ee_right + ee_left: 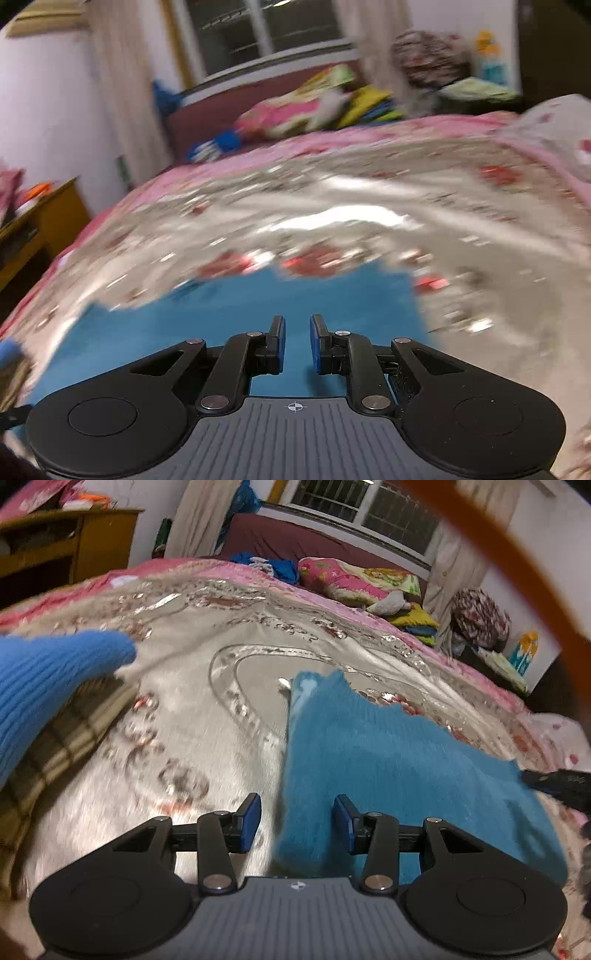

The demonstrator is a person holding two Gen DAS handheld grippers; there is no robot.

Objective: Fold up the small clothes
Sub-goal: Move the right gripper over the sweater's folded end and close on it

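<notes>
A teal fuzzy garment (388,760) lies on the silvery floral bedspread (177,709), folded with a light-blue edge at its far end. My left gripper (297,821) is open above its near left edge, jaws wide apart and empty. In the right wrist view the same teal garment (229,317) lies flat under my right gripper (297,343), whose jaws stand a little apart with nothing between them. A blue ribbed knit piece (48,686) lies at the left on a plaid cloth (62,746).
Pillows and bright folded clothes (354,579) are piled at the bed's head below a window. A wooden desk (66,542) stands at the left. An orange strap (517,554) crosses the upper right. A dark object (561,786) lies at the right edge.
</notes>
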